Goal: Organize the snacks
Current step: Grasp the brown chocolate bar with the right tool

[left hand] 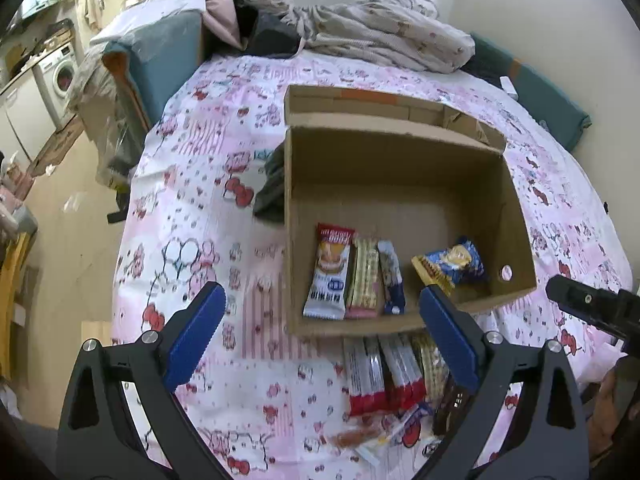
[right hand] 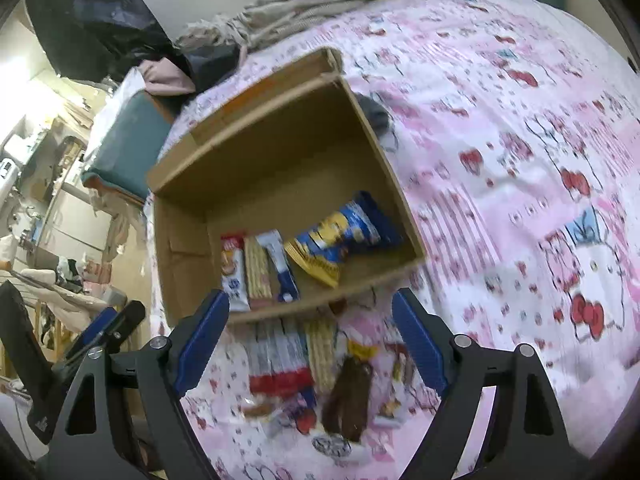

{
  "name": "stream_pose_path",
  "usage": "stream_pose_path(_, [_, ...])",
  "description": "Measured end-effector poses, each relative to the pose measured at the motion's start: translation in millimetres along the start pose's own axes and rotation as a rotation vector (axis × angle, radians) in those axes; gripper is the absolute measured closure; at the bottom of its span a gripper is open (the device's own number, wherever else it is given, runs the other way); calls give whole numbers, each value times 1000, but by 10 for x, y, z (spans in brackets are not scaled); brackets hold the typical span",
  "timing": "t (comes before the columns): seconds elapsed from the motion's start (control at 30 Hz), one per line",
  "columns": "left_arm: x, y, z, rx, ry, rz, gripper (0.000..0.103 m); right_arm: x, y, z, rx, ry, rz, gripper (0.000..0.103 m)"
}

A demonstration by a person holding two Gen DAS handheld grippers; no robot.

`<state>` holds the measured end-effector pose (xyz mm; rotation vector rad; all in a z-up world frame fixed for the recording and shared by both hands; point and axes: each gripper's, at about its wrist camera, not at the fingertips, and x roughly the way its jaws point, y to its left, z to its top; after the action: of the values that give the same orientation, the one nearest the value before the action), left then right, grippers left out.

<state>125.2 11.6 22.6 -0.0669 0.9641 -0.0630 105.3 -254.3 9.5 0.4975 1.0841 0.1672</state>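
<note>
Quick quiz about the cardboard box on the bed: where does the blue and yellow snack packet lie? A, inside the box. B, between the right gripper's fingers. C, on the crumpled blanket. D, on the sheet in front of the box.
A: the blue and yellow packet lies on the floor of the cardboard box, right of three upright packets.

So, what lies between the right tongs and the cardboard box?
Loose snack packets on the pink sheet lie between the right tongs and the cardboard box, in the right wrist view.
</note>
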Motion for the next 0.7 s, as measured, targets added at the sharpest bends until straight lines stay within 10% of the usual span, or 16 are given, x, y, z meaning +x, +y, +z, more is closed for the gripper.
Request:
stream_pose_path(0.5, [180, 10, -451, -4, 177, 30, 7, 320, -348, -402, 95, 222, -117, 18])
stream_pose_path(0.7, [262, 113, -491, -19, 193, 72, 7, 457, -550, -436, 156, 254, -120, 34])
